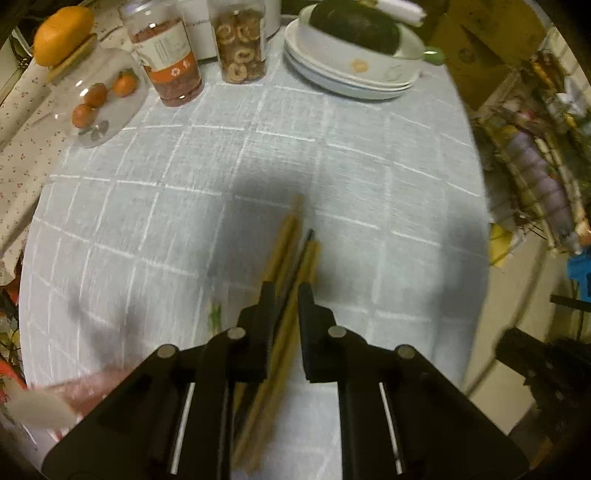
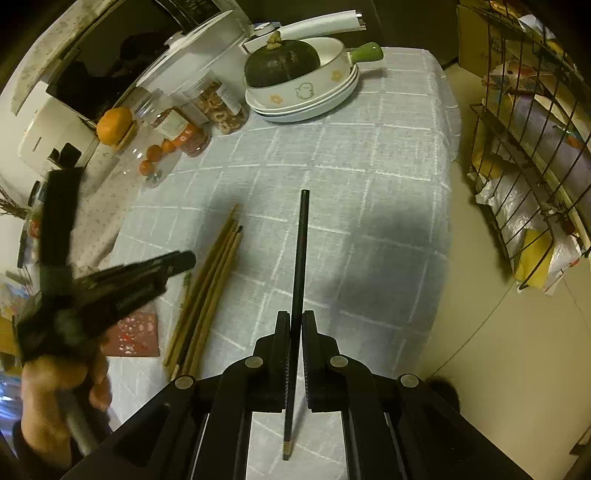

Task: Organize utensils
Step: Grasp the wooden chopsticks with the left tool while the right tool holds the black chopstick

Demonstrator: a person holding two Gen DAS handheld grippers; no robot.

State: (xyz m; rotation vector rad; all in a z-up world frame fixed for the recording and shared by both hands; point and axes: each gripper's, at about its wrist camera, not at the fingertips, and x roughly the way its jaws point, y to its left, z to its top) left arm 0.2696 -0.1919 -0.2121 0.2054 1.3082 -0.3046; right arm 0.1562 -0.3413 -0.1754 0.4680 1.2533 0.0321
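My right gripper [image 2: 294,321] is shut on a black chopstick [image 2: 300,258] and holds it above the grey checked tablecloth [image 2: 369,184], tip pointing away. Several tan wooden chopsticks with one black one among them [image 2: 210,291] lie in a bundle on the cloth to its left. My left gripper [image 1: 286,291] hovers over that bundle [image 1: 291,258], fingers a narrow gap apart with nothing clamped; it shows blurred in the right wrist view [image 2: 181,262].
At the table's far end stand stacked white plates with a pan holding a dark squash [image 2: 284,62], two snack jars [image 1: 240,40], a glass jar with small oranges [image 1: 96,99] and a big orange [image 1: 61,33]. A red patterned mat [image 2: 135,334] lies near left. A wire rack [image 2: 524,147] stands right.
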